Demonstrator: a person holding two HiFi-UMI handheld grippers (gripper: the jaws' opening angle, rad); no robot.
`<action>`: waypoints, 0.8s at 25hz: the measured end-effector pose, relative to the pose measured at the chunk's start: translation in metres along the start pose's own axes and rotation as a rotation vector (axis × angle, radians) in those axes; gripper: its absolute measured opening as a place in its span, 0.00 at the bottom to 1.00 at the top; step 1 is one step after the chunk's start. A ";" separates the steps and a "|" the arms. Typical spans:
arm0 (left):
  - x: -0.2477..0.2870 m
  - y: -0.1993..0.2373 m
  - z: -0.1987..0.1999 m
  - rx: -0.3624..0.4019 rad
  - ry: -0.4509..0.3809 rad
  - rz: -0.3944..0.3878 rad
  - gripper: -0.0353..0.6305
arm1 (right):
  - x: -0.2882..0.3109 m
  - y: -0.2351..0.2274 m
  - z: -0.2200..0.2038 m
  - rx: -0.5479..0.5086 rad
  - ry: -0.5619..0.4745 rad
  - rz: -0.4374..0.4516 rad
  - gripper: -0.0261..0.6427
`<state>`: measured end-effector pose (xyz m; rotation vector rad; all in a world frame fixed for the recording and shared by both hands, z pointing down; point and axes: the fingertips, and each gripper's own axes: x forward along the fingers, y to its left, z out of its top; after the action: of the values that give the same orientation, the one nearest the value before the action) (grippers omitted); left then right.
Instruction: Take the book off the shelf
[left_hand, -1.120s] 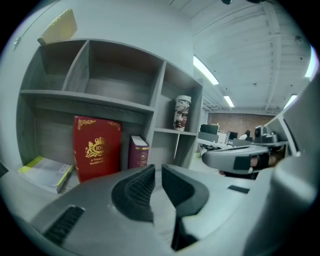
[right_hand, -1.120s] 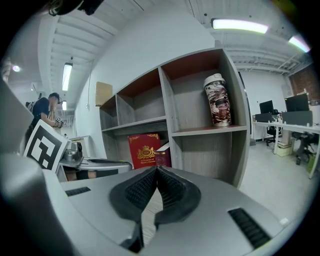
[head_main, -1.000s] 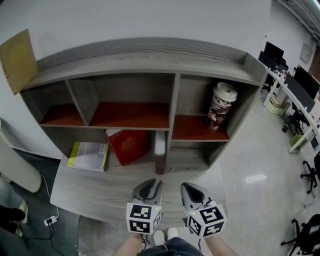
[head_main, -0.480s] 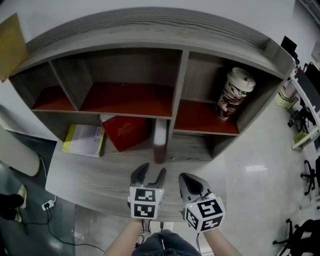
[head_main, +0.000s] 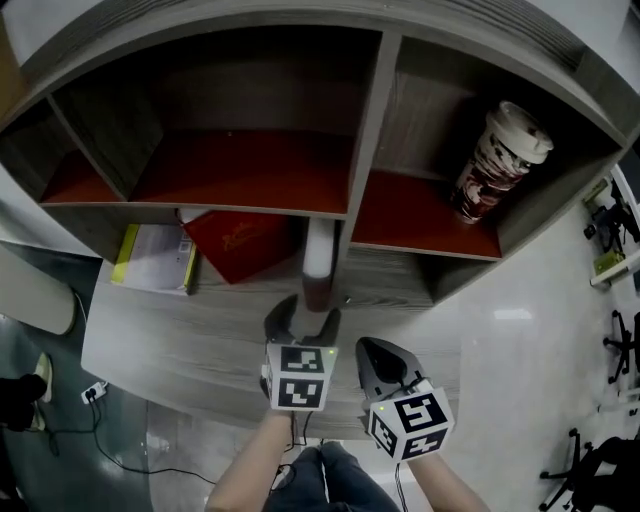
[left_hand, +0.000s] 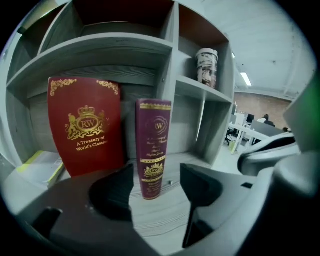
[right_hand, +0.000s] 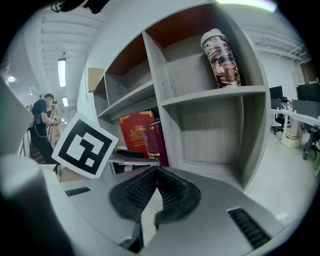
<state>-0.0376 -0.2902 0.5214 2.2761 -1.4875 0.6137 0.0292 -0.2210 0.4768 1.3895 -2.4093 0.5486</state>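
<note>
A maroon book (left_hand: 152, 142) stands upright on the lower shelf with its gold-printed spine facing out; from the head view its white page edge (head_main: 318, 262) shows beside the shelf's centre divider. My left gripper (head_main: 302, 318) is just in front of it. Its jaws have just been opening and are open, with the book beyond the fingertips and in line with the gap of the left gripper (left_hand: 156, 172). Nothing is between them. My right gripper (head_main: 385, 362) hangs to the right, shut and empty, the jaws of this right gripper (right_hand: 156, 172) meeting.
A larger red book (left_hand: 85, 125) leans left of the maroon one, and a yellow-edged booklet (head_main: 155, 258) lies flat further left. A patterned cup (head_main: 497, 160) stands in the upper right compartment. The grey shelf unit (head_main: 365, 130) has red-floored upper bays. A person (right_hand: 44, 125) stands far off.
Both grippers have moved forward and down toward the lower shelf. The left jaws went from nearly shut to wide open. The shelf now fills more of the head view.
</note>
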 end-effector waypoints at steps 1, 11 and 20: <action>0.005 0.001 -0.002 -0.002 0.006 0.005 0.46 | 0.002 -0.001 -0.003 0.005 0.005 0.001 0.05; 0.037 0.010 -0.018 -0.013 0.049 0.037 0.46 | 0.019 -0.007 -0.032 0.056 0.059 0.021 0.05; 0.046 0.020 -0.005 0.010 0.017 0.039 0.46 | 0.029 -0.012 -0.048 0.071 0.095 0.027 0.05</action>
<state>-0.0406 -0.3307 0.5514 2.2490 -1.5273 0.6511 0.0292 -0.2262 0.5345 1.3288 -2.3575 0.6977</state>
